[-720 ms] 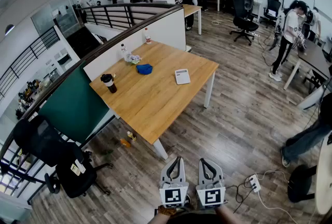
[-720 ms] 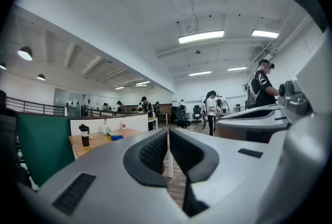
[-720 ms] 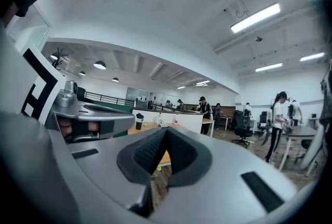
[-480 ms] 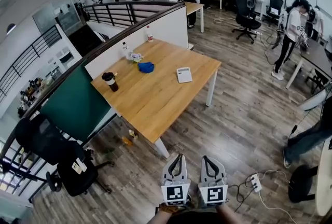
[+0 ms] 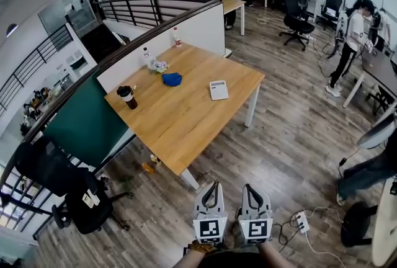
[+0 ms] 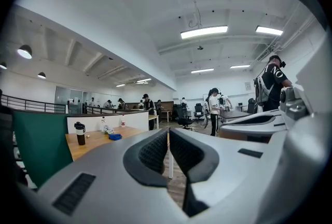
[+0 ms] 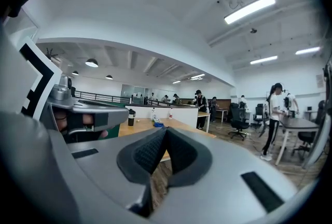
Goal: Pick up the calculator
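Note:
The white calculator (image 5: 218, 90) lies flat near the right edge of the wooden table (image 5: 180, 121), far ahead of me. My left gripper (image 5: 214, 186) and right gripper (image 5: 247, 188) hover side by side over the floor at the bottom of the head view, well short of the table. Both are shut with nothing between their jaws. In the left gripper view the left gripper (image 6: 168, 132) has its pads together, and the right gripper (image 7: 166, 130) shows the same in its own view. The calculator does not show in either gripper view.
On the table stand a dark cup (image 5: 127, 96), a blue cloth (image 5: 172, 79) and two bottles (image 5: 147, 59) by the white partition. A black office chair (image 5: 56, 180) sits left, a power strip (image 5: 301, 220) lies on the floor right. Several people stand around other desks.
Both grippers stay shut and side by side at the bottom of the head view. The view has drifted slightly, and the person's legs at the right edge have shifted.

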{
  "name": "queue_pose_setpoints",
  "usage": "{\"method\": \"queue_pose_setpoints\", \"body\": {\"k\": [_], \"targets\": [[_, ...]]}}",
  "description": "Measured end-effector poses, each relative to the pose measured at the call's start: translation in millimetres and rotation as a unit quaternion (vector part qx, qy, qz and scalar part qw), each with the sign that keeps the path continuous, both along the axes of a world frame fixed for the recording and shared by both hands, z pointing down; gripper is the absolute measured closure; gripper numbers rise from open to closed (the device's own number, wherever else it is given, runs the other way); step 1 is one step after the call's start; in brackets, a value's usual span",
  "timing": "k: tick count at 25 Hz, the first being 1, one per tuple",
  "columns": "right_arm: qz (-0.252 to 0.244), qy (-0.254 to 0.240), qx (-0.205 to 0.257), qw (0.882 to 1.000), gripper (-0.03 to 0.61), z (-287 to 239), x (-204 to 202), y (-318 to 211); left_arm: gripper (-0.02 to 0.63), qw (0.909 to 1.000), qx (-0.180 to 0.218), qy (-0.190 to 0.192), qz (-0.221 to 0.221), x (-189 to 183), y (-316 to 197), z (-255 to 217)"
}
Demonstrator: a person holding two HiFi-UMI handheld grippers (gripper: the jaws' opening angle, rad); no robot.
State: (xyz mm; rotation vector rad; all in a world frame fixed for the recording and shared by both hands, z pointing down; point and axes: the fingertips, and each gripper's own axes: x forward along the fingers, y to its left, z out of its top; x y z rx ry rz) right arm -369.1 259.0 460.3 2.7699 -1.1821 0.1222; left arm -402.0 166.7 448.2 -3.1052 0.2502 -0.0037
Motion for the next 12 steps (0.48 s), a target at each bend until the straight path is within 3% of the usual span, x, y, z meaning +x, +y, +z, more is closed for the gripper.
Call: {"method": "queue_pose_setpoints", "body": {"k": [12], "targets": [[-0.006,0.005,-0.007,1.000,0.574,7,77,-10,0.586,0.9998,-0.005,-0.003,-0.020,74,-7,9]]}}
